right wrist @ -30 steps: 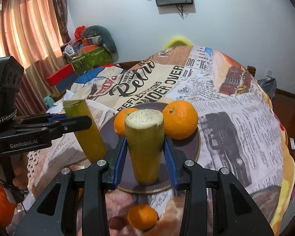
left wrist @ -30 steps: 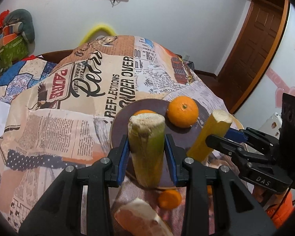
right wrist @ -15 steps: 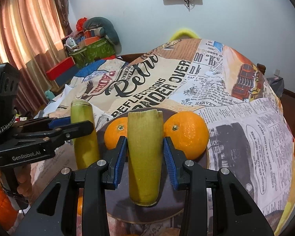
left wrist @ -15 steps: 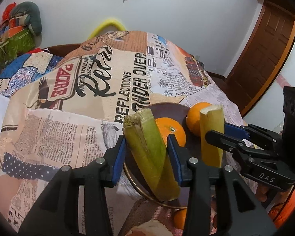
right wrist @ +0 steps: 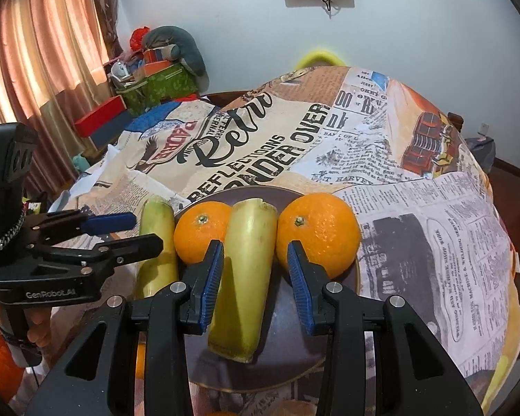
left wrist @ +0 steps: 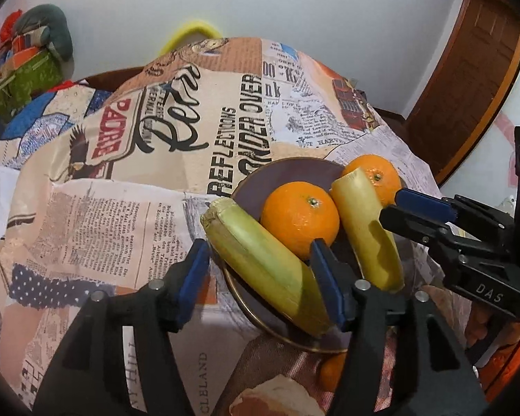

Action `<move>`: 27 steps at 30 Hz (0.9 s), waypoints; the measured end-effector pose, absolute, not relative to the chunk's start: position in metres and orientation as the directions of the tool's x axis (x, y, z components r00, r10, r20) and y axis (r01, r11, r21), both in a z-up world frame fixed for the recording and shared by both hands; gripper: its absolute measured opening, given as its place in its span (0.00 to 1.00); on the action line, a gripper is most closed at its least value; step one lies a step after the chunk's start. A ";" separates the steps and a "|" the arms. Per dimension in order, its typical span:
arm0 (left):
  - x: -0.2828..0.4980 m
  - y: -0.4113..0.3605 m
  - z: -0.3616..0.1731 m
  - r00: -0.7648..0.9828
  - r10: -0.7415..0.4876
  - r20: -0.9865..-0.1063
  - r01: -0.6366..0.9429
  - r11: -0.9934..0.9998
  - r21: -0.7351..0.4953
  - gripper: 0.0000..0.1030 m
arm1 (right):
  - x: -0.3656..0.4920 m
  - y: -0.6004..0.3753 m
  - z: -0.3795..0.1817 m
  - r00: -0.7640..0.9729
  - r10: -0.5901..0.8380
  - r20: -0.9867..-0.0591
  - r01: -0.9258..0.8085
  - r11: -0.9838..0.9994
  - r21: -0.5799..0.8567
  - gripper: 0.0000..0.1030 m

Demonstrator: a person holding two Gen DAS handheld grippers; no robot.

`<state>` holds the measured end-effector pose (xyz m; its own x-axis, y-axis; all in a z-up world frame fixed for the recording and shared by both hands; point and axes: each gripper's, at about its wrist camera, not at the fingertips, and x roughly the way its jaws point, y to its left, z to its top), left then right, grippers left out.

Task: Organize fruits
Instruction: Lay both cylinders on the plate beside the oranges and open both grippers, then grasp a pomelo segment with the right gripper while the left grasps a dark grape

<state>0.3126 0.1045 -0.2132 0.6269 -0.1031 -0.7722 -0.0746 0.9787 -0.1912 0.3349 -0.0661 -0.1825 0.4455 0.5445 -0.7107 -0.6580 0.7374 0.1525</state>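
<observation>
Left gripper (left wrist: 260,277): fingers spread wide, and a greenish sugarcane piece (left wrist: 260,253) lies slanted across the gap. Its lower end touches the right blue pad; the left pad stands clear of it. So it's open, not pinching anything.

Left cane piece: rests on the near-left rim of the plate (left wrist: 294,170), with its upper cut end poking out past the rim over the cloth. It leans right up against one orange (left wrist: 300,216).

Right gripper (right wrist: 254,274): also spread. A yellow sugarcane piece (right wrist: 246,277) sits between the blue pads, touching or nearly touching the left pad, with a clear gap on the right side.

Right cane piece: lies on the plate (right wrist: 329,364), wedged between the two oranges, with the cut top pointing away from the camera.

Oranges: two on the plate, one on each side of the yellow piece. The bigger-looking one (right wrist: 317,228) is on the right in the right wrist view, and the other (right wrist: 201,230) is on the left.

Plate: dark purplish with a thin gold rim, sitting on the tablecloth (right wrist: 433,242) printed like old newspaper.

Other stuff: a small orange (left wrist: 331,372) and a pale, peeled-looking citrus chunk (left wrist: 277,398) lie on the cloth in front of the plate, low in the left wrist view. I can't tell exactly what fruit the chunk is.
</observation>
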 end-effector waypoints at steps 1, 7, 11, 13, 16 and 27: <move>0.311 0.103 -0.210 0.629 -0.099 -0.771 -0.073 0.980 -0.186 0.58 | 0.334 -0.067 -0.182 0.449 0.542 -0.710 -0.656 0.740 0.150 0.34; 0.293 0.099 -0.186 0.661 -0.096 -0.744 -0.065 0.981 -0.184 0.58 | 0.321 -0.080 -0.170 0.466 0.545 -0.697 -0.644 0.749 0.155 0.34; 0.276 0.096 -0.168 0.686 -0.079 -0.724 -0.063 0.984 -0.167 0.59 | 0.304 -0.089 -0.155 0.494 0.546 -0.677 -0.638 0.756 0.144 0.34; 0.267 0.095 -0.160 0.694 -0.079 -0.715 -0.061 0.984 -0.168 0.61 | 0.296 -0.094 -0.149 0.506 0.546 -0.668 -0.635 0.760 0.141 0.34; 0.252 0.094 -0.151 0.703 -0.069 -0.708 -0.063 0.985 -0.159 0.61 | 0.282 -0.101 -0.141 0.519 0.547 -0.657 -0.632 0.763 0.137 0.34; 0.202 0.092 -0.157 0.678 -0.053 -0.733 -0.074 0.987 -0.140 0.61 | 0.234 -0.127 -0.135 0.559 0.520 -0.645 -0.606 0.788 0.110 0.38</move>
<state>0.2022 0.0915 -0.1566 0.6784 -0.0527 -0.7328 -0.0743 0.9874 -0.1398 0.2339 -0.1273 -0.1355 0.5595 0.5203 -0.6452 -0.6057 0.7880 0.1103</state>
